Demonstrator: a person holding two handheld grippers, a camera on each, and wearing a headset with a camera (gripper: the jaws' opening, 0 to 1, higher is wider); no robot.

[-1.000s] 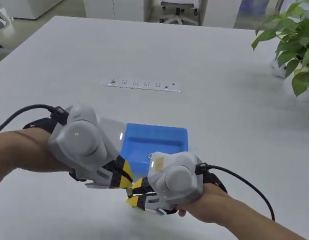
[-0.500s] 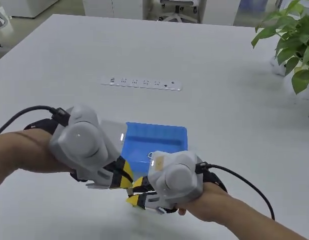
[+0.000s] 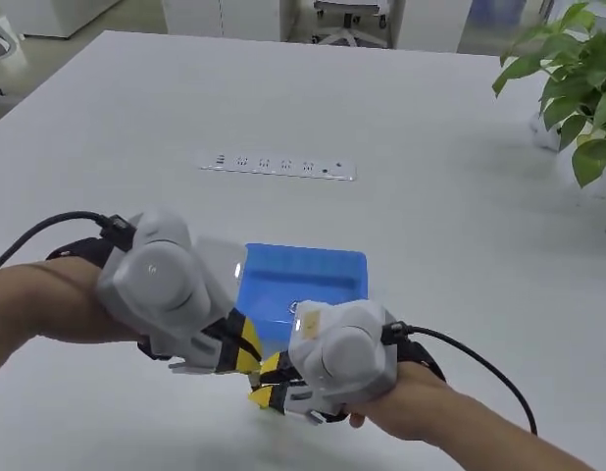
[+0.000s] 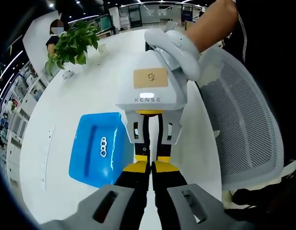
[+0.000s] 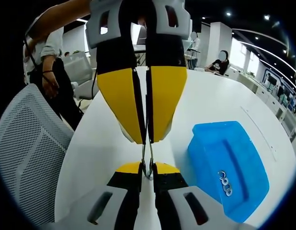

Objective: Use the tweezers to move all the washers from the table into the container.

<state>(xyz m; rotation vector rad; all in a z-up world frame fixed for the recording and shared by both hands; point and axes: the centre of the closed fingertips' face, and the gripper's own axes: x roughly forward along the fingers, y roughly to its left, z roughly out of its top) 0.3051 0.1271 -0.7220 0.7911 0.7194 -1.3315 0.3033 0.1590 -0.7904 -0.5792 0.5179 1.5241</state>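
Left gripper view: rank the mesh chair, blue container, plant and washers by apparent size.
1. mesh chair, close to the camera
2. blue container
3. plant, shrunk by distance
4. washers, lying in the container

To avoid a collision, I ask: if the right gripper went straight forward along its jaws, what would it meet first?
The left gripper: its yellow jaws face the right gripper almost tip to tip, the tweezers bridging both. The blue container lies aside.
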